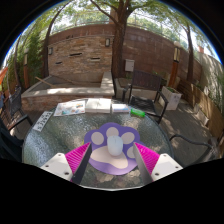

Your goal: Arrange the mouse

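Tongs (112,158) stand wide apart, the pink pads (79,157) splayed out toward eight and four o'clock, gripping nothing. Between them, at twelve o'clock from the tips, a white mouse (116,146) rests on a purple, ear-shaped mat (112,136) on the glass counter (50,135), with a gap at either side. Further on, at eleven o'clock, papers (85,105) lie on the counter. At one o'clock stands a dark chair (145,95), with a brick wall (85,52) behind.
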Demonstrator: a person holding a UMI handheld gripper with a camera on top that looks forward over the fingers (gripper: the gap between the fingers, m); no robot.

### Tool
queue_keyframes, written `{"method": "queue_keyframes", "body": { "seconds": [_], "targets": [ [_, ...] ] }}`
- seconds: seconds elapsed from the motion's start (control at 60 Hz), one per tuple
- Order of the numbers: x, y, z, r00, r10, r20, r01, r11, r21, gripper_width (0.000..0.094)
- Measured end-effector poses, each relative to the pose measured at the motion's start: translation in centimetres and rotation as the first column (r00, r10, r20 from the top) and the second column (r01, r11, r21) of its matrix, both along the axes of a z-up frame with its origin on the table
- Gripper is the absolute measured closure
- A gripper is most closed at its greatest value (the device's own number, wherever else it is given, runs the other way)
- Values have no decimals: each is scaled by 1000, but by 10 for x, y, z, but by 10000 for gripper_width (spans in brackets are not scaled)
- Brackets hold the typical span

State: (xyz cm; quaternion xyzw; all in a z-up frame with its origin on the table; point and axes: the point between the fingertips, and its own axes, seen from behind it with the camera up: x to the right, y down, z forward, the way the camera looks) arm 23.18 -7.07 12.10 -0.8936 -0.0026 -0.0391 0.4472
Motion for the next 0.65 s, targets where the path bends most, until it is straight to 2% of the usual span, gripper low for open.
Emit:
{"method": "queue_keyframes", "body": {
  "seconds": [0.167,0.367,0.65],
  "targets": [
    [-16,-77,44,999,-19,43,17,999,36,94],
    [-30,-155,69,998,-47,44,45,998,52,92],
    [-39,-192,84,998,-51,44,48,996,70,95]
  ]
}}
